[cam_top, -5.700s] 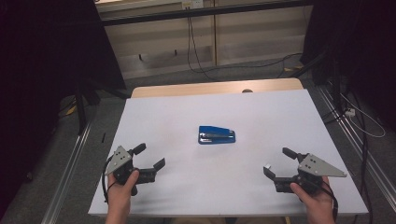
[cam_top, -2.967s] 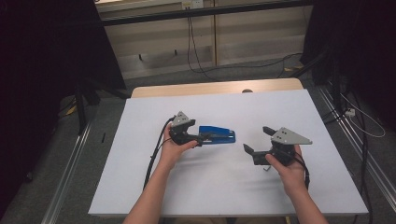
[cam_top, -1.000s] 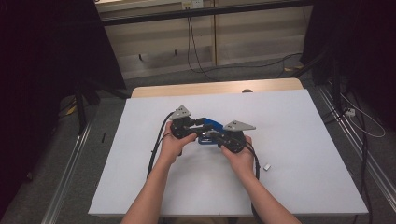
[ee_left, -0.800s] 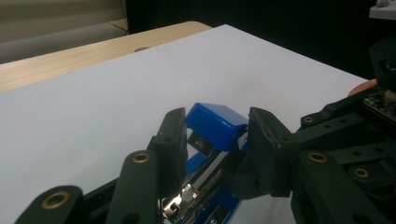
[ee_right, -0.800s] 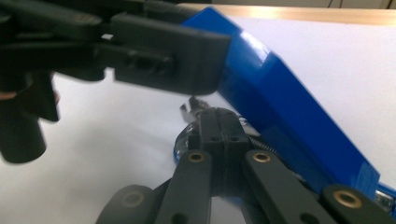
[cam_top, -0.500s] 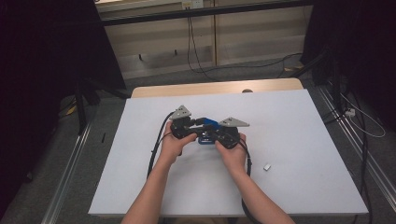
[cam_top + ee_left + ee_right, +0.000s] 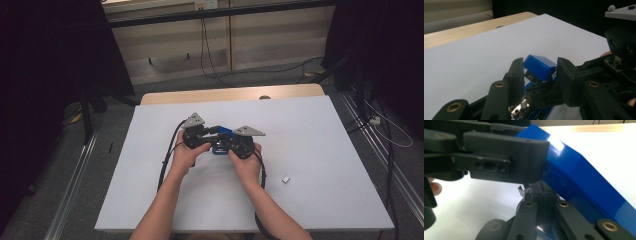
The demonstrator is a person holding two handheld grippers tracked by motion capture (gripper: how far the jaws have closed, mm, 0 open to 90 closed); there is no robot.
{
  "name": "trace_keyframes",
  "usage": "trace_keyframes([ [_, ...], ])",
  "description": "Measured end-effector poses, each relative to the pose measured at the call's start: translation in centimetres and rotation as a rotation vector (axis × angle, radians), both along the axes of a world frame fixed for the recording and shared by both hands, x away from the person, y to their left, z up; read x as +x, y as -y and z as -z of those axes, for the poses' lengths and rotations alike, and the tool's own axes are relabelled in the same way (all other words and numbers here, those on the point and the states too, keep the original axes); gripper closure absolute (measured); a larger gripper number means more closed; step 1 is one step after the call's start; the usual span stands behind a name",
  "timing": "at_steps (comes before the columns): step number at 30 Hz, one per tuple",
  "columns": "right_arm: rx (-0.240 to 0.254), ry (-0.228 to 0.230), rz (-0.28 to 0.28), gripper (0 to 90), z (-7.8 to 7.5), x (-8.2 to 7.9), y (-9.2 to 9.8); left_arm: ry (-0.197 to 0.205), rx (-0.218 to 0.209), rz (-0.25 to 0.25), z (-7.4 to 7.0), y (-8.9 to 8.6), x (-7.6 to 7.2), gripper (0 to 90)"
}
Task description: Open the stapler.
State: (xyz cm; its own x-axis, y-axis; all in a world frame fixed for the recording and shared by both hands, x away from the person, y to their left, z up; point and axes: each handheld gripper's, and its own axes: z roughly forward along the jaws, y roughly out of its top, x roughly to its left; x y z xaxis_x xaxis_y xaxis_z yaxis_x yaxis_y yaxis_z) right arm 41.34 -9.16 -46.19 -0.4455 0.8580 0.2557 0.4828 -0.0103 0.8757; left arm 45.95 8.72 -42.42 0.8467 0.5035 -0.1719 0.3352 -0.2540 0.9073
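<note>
Blue stapler clamped by both grippers' fingers.

Blue stapler at mid-table, glossy lid hinged up and tilted, metal magazine exposed

Two handheld grippers: left gripper and right gripper, black jaws with brass-coloured rivets, grey triangular top plates, trailing black cables; forearms bare.

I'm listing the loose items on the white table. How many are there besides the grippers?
2. A blue stapler sits mid-table between the two grippers, partly covered by them. A small grey piece lies alone on the white table, toward its right front. Smaller bits may be hidden under the hands.
</note>
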Motion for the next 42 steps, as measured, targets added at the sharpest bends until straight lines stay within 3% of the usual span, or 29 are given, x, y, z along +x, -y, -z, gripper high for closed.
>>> trace_keyframes([
  [3, 0.012, 0.006, 0.008, 90.0, 0.0, 0.0, 0.0, 0.01, -0.004, 0.005, 0.0, -0.2, 0.1, 56.3],
  [8, 0.014, 0.009, 0.016, 90.0, 0.1, 0.0, -0.1, -0.008, 0.002, 0.025, -0.2, -0.6, 0.1, 52.1],
  [10, 0.013, 0.009, 0.016, 90.0, 0.1, -0.1, -0.1, 0.006, 0.01, 0.029, -0.4, -1.0, 0.0, 52.1],
  [15, 0.012, 0.017, 0.026, 90.0, 0.2, -0.1, -0.2, -0.005, 0.014, 0.014, -1.1, -2.6, 0.0, 57.6],
  [17, 0.018, 0.019, 0.033, 90.0, 0.3, -0.2, -0.3, -0.009, 0.038, 0.012, -1.0, -2.8, 0.0, 67.9],
  [19, 0.021, 0.021, 0.037, 90.0, 0.3, -0.2, -0.3, -0.012, 0.058, -0.021, -0.6, -2.9, 0.0, 73.0],
  [22, 0.024, 0.02, 0.041, 90.0, 0.2, -0.2, -0.3, -0.012, 0.074, -0.027, 0.4, -2.7, 0.2, 82.9],
  [25, 0.019, 0.022, 0.042, 90.0, 0.2, -0.2, -0.3, -0.023, 0.094, -0.028, 1.2, -2.4, 0.3, 87.2],
  [32, 0.017, 0.027, 0.042, 90.0, 0.2, -0.3, -0.1, -0.015, 0.117, -0.003, 1.8, -1.3, 0.1, 87.9],
  [34, 0.016, 0.026, 0.041, 90.0, 0.2, -0.3, -0.1, -0.016, 0.148, 0.002, 2.1, -1.1, 0.1, 87.9],
  [42, 0.008, 0.032, 0.042, 90.0, 0.3, -0.4, -0.1, 0.002, 0.159, -0.013, 2.1, -0.9, 0.0, 87.8],
])
